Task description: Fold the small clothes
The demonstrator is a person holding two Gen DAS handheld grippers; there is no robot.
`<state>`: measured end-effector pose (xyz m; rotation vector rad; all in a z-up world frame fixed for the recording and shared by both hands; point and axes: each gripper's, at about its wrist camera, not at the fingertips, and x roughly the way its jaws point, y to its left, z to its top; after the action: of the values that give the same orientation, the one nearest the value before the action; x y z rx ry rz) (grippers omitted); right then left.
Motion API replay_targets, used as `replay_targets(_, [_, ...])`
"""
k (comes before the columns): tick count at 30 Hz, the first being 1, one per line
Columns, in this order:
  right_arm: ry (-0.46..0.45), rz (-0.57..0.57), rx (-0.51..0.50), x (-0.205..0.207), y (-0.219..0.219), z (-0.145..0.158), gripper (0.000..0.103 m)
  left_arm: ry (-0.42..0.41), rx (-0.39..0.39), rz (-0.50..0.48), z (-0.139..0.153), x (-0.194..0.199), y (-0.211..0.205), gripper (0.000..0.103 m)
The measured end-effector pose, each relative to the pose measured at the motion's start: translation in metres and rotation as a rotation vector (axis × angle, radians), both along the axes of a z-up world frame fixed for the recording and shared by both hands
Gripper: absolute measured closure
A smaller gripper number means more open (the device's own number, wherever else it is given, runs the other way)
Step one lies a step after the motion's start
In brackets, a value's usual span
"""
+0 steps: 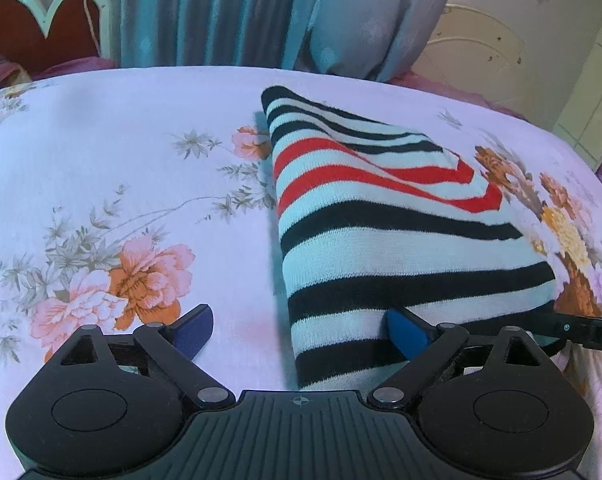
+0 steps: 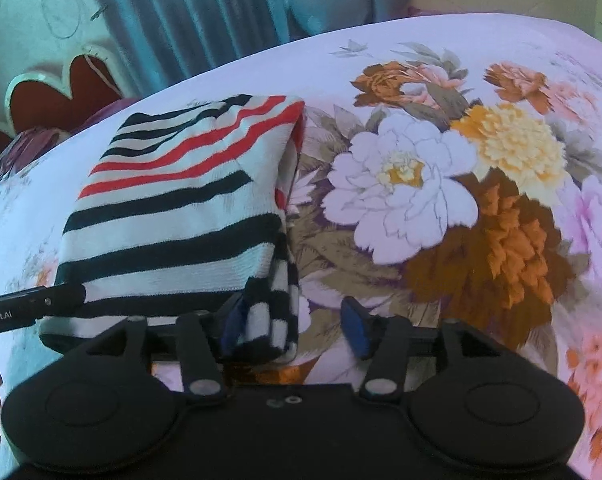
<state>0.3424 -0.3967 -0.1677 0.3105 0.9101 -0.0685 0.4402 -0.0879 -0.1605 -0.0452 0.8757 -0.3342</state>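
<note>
A floral bedsheet (image 1: 101, 168) is covering most of both views. Blue curtains (image 1: 205, 12) are hanging along the top of the frame. A red headboard with a white edge (image 1: 37, 36) is showing at the upper left.

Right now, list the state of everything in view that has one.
Striped garment: folded, lying on the bed.
Left gripper: open, garment's near edge between its fingers.
Right gripper: open, garment's corner beside its left finger.
Floral bedsheet: spread flat.
Curtain: drawn.
</note>
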Motion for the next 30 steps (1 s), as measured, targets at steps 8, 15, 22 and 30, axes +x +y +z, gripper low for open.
replay_targets(8, [-0.09,0.058,0.026,0.034,-0.012,0.026,0.052,-0.041,-0.061,0.04,0.027,0.02,-0.005,0.008])
replay_targets(15, [-0.062,0.046,0.123,0.073,-0.016,0.002,0.044,0.04,-0.118,0.063,-0.002,0.05,-0.015,0.008])
replay_targets(22, [-0.047,0.058,0.233,0.086,-0.03,-0.017,0.035,0.074,-0.171,0.073,-0.017,0.056,-0.013,0.0])
replay_targets(30, [-0.051,0.111,0.289,0.099,-0.025,-0.024,0.05,0.081,-0.182,0.021,-0.018,0.062,-0.032,0.01])
